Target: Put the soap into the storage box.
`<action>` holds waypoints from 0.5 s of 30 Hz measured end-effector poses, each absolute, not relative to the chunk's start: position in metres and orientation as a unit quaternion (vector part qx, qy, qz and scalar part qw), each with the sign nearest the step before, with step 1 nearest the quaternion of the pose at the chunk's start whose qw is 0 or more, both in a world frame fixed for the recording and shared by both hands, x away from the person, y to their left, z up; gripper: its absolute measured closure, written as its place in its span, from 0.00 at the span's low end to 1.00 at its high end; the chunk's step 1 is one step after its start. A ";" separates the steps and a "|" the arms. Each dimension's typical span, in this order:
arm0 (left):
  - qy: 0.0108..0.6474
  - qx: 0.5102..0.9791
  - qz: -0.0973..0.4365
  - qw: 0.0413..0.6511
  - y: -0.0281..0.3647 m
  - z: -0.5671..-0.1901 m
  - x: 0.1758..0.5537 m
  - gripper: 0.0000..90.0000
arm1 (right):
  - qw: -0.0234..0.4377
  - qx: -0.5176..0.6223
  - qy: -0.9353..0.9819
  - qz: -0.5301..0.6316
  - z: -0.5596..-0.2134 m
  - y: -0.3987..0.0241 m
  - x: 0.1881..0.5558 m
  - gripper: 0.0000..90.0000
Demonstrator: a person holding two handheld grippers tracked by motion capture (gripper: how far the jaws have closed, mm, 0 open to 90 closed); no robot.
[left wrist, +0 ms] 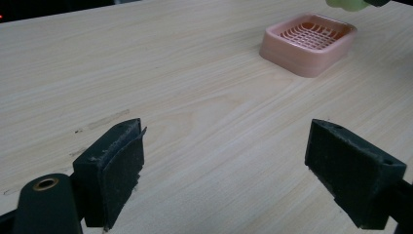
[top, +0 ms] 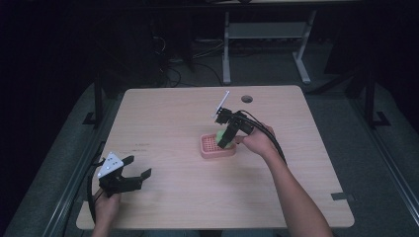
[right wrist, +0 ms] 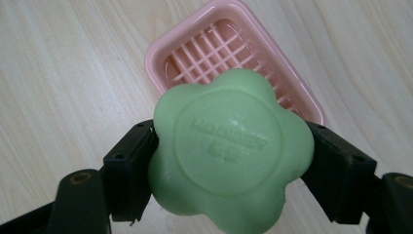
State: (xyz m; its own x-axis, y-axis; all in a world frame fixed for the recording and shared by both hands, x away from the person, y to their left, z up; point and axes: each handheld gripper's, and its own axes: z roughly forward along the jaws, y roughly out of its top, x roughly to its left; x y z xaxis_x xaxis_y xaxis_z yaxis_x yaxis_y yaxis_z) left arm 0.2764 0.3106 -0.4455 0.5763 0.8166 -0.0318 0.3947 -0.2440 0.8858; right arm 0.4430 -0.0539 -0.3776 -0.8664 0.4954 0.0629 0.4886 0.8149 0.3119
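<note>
Between the two black jaws of the right gripper, a pale green, flower-shaped bar of soap with a raised round emblem is clamped by its scalloped edges, one pad pressing on each side. It hangs above the pink plastic soap dish with a gridded floor, which lies on the table beyond and below the jaw tips; in the high view the soap sits over the near part of the dish, clear of its grid. The pads hold only narrow lobes of a smooth, rounded bar, so the likely fault is slippage: the soap may twist or squirt out of the grip if the hand tilts or the squeeze eases unevenly. Released from this height, it may strike the rim, bounce and land on the light wooden table beside the dish. Lowered off-centre, a lobe may catch the raised wall and tip or shove the light dish, which nothing steadies. The left gripper rests well apart from the dish, near the table's front edge, its jaws spread wide with nothing between them; in the left gripper view the dish lies far ahead of its pads, too distant to brace it.
</note>
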 end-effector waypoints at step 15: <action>0.404 0.751 0.226 0.470 0.311 -0.446 0.277 0.16 | 0.009 0.261 0.953 0.150 -0.386 -0.039 0.456 0.29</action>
State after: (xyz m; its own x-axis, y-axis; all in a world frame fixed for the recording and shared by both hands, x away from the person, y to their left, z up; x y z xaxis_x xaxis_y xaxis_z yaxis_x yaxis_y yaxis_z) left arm 0.2767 0.3111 -0.4459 0.5709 0.8200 -0.0408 0.3957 -0.2312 0.8888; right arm 0.4560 -0.0395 -0.3865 -0.8633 0.5009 0.0619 0.4957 0.8183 0.2911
